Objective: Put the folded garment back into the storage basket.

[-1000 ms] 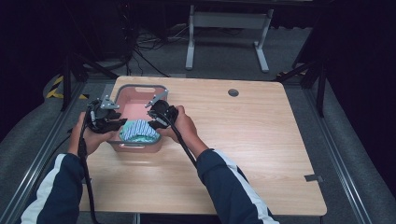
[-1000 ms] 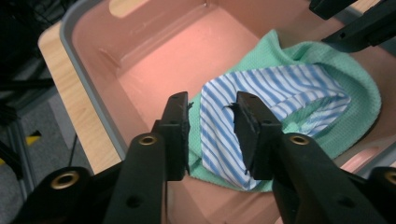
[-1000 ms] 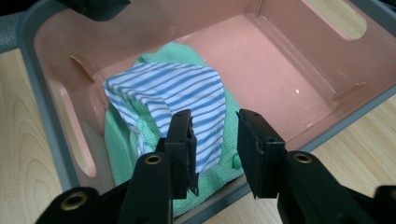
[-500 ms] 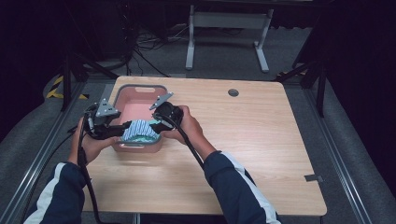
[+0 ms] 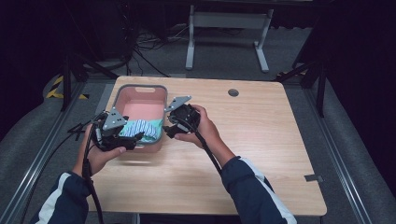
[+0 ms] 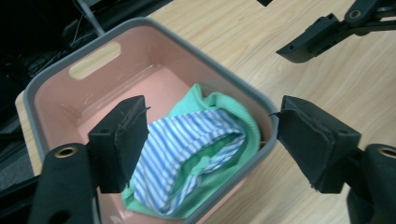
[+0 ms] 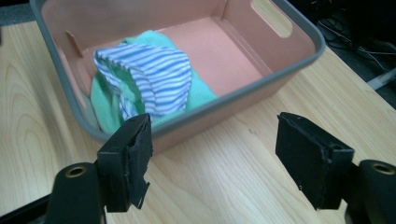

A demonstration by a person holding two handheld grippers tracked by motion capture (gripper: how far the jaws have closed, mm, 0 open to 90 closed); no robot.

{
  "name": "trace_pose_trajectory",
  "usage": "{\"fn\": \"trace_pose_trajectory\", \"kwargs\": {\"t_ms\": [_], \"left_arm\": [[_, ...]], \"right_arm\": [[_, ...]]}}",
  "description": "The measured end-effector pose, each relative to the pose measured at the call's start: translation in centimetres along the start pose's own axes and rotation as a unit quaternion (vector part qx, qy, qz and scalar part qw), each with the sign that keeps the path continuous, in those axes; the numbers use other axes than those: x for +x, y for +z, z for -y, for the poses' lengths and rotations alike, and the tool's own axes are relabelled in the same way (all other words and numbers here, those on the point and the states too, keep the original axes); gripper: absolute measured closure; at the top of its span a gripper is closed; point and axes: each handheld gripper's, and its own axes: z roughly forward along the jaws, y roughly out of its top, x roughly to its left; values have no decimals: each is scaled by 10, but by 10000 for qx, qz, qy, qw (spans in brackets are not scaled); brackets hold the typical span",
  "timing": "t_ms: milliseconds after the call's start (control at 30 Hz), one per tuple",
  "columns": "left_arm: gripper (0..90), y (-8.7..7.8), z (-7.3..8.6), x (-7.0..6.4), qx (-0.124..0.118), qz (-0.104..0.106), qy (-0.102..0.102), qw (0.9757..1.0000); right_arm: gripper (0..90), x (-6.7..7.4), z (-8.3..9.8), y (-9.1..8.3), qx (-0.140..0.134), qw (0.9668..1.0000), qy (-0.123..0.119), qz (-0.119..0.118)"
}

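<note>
Both your tongs, the left gripper (image 5: 133, 136) and right gripper (image 5: 169, 130), are wide open, holding nothing. The striped cloth (image 6: 187, 149) sits by the pink bin's (image 6: 60, 93) near wall. Grab low and you could pinch the rim and tip it.

Bin (image 5: 140, 91) on worktop (image 5: 261, 154), toward its far left corner. Cloth (image 5: 140, 128) inside bin, bunched at near end. Left claw (image 5: 133, 138) at bin's near left corner, over cloth. Right claw (image 5: 169, 132) just right of bin, above bare worktop.
</note>
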Motion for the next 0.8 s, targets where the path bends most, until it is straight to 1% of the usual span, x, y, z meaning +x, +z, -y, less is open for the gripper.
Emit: {"fn": "trace_pose_trajectory", "kwargs": {"t_ms": [67,133,200,233,267,333,367,400,467,533,600,633,667,733,800], "left_arm": [[251,-1,-3,-6,-12,1,102,9999],[248,-2,-3,-11,-51,27,143,9999],[245,-2,-4,-15,-71,56,155,9998],[233,-2,-4,-15,-71,56,155,9998],[233,-2,-5,-18,-69,-6,197,9998],[230,-2,-6,-22,-137,70,196,9997],[226,-1,-6,-24,-116,72,213,9997],[225,1,-6,-28,-49,70,321,9994],[219,3,-7,-33,-28,66,380,9993],[214,7,-6,-38,-12,140,430,9990],[212,10,-6,-44,11,132,536,9985],[212,10,-6,-44,11,132,536,9985],[212,12,-5,-47,42,203,581,9981],[212,14,-5,-52,23,232,612,9979],[210,15,-6,-55,12,272,699,9972]], "right_arm": [[278,-2,6,-7,29,10000,-43,74],[277,-4,10,-13,32,9999,-76,108],[274,-6,14,-20,40,9997,-122,186],[274,-7,17,-24,31,9997,-103,219],[274,-7,17,-24,31,9997,-103,219],[267,-10,23,-31,108,9994,-162,270],[267,-11,26,-34,124,9993,-173,315],[267,-13,29,-36,136,9992,-166,339],[267,-16,35,-41,183,9988,-148,419],[267,-18,41,-46,193,9988,-151,419],[267,-18,47,-50,229,9986,-151,453],[267,-18,47,-50,229,9986,-151,453],[265,-19,50,-52,238,9986,-166,444],[263,-19,58,-57,259,9984,-167,471],[260,-20,65,-61,291,9981,-176,516]]}}
